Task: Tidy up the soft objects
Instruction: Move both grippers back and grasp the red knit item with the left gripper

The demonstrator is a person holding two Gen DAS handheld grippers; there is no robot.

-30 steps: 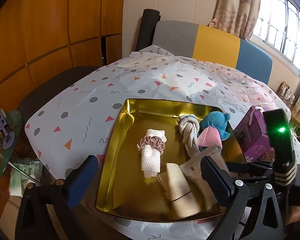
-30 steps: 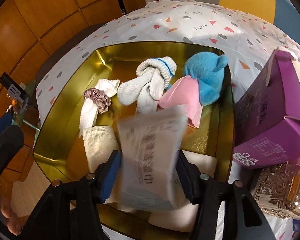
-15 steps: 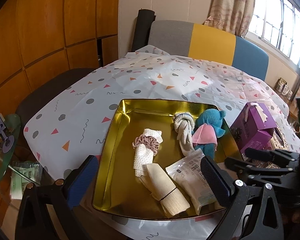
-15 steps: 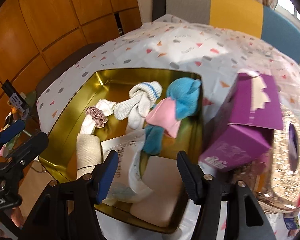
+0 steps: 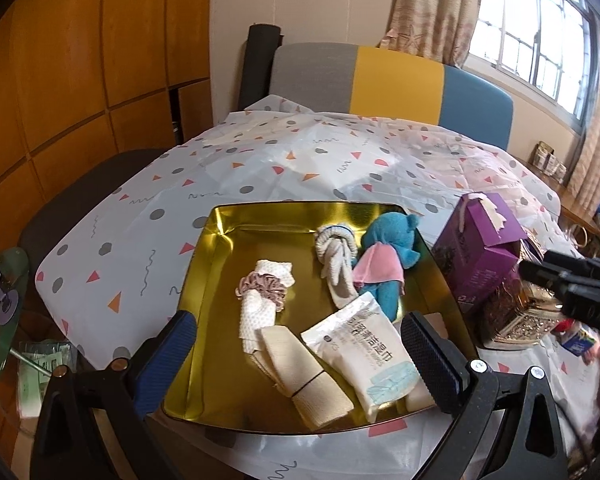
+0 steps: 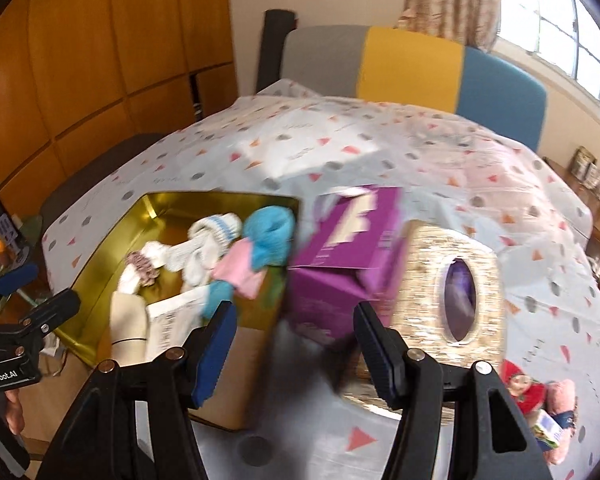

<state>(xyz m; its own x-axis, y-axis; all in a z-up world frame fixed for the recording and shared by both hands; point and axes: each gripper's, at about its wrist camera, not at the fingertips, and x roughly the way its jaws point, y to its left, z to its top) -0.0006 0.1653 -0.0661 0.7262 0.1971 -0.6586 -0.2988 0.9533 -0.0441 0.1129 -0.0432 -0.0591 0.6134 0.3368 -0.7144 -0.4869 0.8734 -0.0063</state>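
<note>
A gold metal tray (image 5: 216,264) sits on the patterned tablecloth and also shows in the right wrist view (image 6: 152,208). In it lie a white cloth with a pink scrunchie (image 5: 262,288), a knotted white sock (image 5: 336,248), a blue plush with pink cloth (image 5: 384,256), a beige roll (image 5: 304,376) and a white wipes pack (image 5: 364,348). My left gripper (image 5: 300,360) is open and empty over the tray's near edge. My right gripper (image 6: 292,340) is open and empty, right of the tray, in front of the purple box (image 6: 340,248).
A purple box (image 5: 480,248) and a gold woven tissue box (image 6: 448,280) stand right of the tray. Small soft toys (image 6: 540,400) lie at the table's right edge. A colour-block chair (image 5: 380,76) stands behind the table. A glass side table (image 5: 0,300) is at far left.
My right gripper let go of the wipes pack into the tray, then drew back and swung right towards the purple box. My left gripper rose slightly and stayed open.
</note>
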